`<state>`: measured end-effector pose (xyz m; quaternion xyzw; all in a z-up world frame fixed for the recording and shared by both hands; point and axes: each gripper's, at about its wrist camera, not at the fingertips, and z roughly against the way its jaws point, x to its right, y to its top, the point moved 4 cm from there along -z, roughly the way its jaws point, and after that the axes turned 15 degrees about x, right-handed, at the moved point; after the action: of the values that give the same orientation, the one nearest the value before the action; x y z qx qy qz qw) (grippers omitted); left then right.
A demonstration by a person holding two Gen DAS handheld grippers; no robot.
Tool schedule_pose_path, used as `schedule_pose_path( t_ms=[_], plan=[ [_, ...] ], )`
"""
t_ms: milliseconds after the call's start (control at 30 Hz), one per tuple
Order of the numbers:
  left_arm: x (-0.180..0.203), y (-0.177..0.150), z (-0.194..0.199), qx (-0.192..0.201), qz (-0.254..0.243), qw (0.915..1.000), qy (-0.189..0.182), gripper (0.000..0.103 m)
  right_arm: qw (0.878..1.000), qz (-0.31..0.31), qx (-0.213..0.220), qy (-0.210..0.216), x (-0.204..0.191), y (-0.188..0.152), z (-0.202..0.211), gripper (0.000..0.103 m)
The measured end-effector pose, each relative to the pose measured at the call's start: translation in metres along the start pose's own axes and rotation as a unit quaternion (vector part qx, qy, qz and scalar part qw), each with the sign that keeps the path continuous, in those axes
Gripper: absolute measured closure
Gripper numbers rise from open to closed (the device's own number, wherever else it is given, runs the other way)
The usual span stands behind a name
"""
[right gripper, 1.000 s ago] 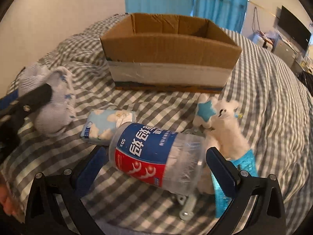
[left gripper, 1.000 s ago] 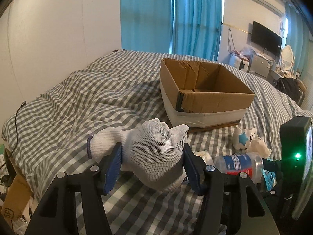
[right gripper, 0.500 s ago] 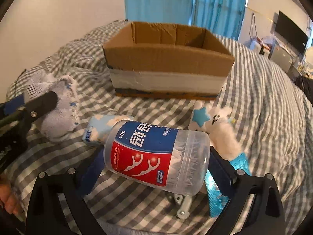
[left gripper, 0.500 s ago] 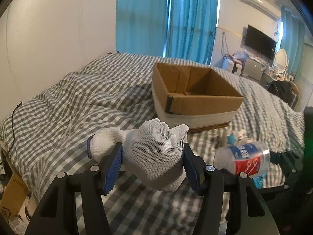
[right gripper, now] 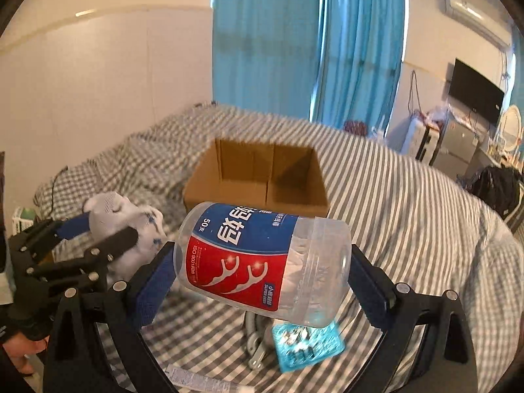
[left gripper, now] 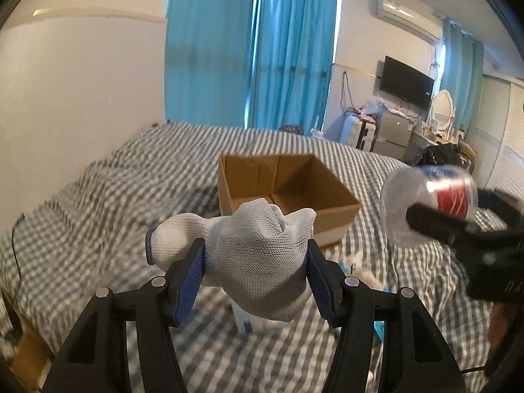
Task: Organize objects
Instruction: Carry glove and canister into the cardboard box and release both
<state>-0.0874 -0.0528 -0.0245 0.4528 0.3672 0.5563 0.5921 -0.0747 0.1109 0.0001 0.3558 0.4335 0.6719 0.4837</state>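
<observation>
My left gripper (left gripper: pixel 255 271) is shut on a white knit glove (left gripper: pixel 258 258) and holds it in the air above the bed. It also shows at the left of the right wrist view (right gripper: pixel 108 229), with the glove (right gripper: pixel 118 213) in it. My right gripper (right gripper: pixel 258 262) is shut on a clear plastic floss-pick jar (right gripper: pixel 262 258) with a red and blue label, held on its side in the air. The jar also shows at the right of the left wrist view (left gripper: pixel 429 196). An open, empty cardboard box (left gripper: pixel 288 193) sits on the checked bed beyond both grippers, also in the right wrist view (right gripper: pixel 258 177).
On the grey checked bedspread (right gripper: pixel 393 196) below lie a blue packet (right gripper: pixel 308 340), a grey metal clip (right gripper: pixel 255 347) and a small tissue pack (left gripper: pixel 244 321). A white plush toy (left gripper: pixel 360 262) lies by the box. A wall runs along the left; furniture stands at far right.
Both grippers have risen well above the bed with the glove and the jar still held. The box now appears lower and farther, with its inside visible.
</observation>
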Motion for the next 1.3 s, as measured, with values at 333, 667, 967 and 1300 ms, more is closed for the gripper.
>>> schedule_pose_path(
  t_ms=[333, 667, 967, 1300],
  plan=[
    [0.002, 0.059, -0.066, 0.007, -0.014, 0.9998, -0.009, 0.042, 0.999, -0.002, 0.038, 0.022, 0.022, 0.081, -0.028, 0.005],
    [0.007, 0.06, -0.175, -0.034, -0.043, 0.9984, -0.013, 0.042, 0.999, -0.007, 0.013, 0.044, 0.047, 0.109, -0.132, 0.005],
    [0.026, 0.017, -0.231, -0.082, -0.041, 0.9951, -0.037, 0.042, 0.998, -0.033, -0.029, 0.056, 0.06, 0.084, -0.229, 0.005],
    [0.024, -0.002, -0.244, -0.099, -0.029, 0.9941, -0.034, 0.042, 0.996, -0.043, -0.06, 0.043, 0.063, 0.05, -0.276, 0.005]
  ],
)
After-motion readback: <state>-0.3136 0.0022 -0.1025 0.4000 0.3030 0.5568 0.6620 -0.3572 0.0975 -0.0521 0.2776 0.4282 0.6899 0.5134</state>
